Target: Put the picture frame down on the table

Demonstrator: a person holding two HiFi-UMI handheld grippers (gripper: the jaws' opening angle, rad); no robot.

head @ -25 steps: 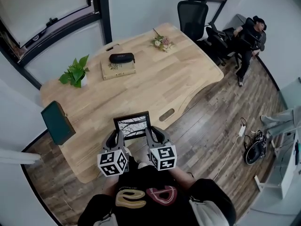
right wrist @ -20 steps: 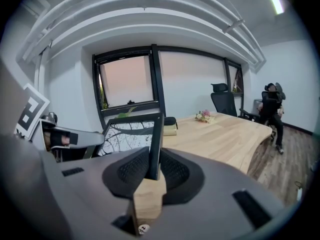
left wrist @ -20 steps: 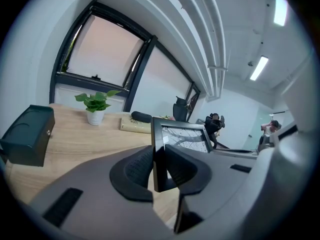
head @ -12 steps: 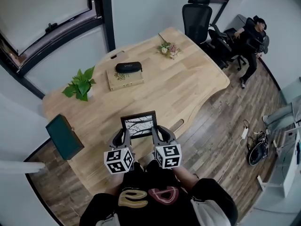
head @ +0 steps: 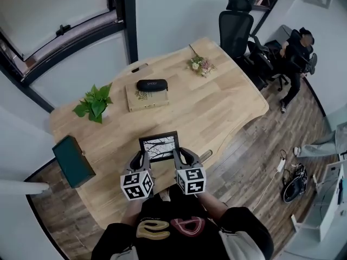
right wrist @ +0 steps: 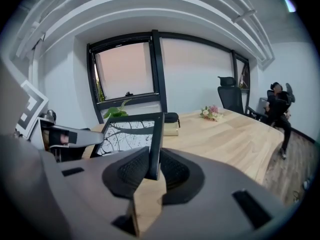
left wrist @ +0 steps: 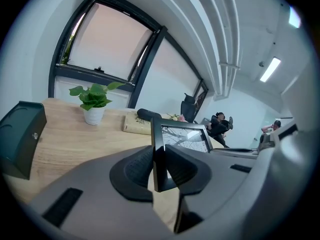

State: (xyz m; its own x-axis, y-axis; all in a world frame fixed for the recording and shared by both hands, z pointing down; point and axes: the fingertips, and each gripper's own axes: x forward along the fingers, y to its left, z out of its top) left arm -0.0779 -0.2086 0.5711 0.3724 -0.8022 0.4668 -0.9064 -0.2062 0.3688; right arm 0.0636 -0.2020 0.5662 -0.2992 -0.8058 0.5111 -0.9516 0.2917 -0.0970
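Note:
A dark picture frame (head: pixel 159 146) with a black-and-white branch print hangs upright above the near edge of the wooden table (head: pixel 217 91). My left gripper (head: pixel 144 159) is shut on the frame's left side bar (left wrist: pixel 158 154). My right gripper (head: pixel 177 157) is shut on its right side bar (right wrist: pixel 154 144). In the right gripper view the print (right wrist: pixel 127 135) faces me, and the left gripper's cube shows at the far left. The frame's lower edge is hidden behind the jaws.
On the table stand a potted plant (head: pixel 95 103), a book with a black case (head: pixel 151 85) on it, a small flower bunch (head: pixel 200 65) and a dark green box (head: pixel 69 158) at the left edge. Office chairs and a seated person (head: pixel 297 58) are beyond the table's far right.
Both grippers have carried the frame slightly forward over the table's near edge. The head view has shifted, so the table sits a little further right and lower.

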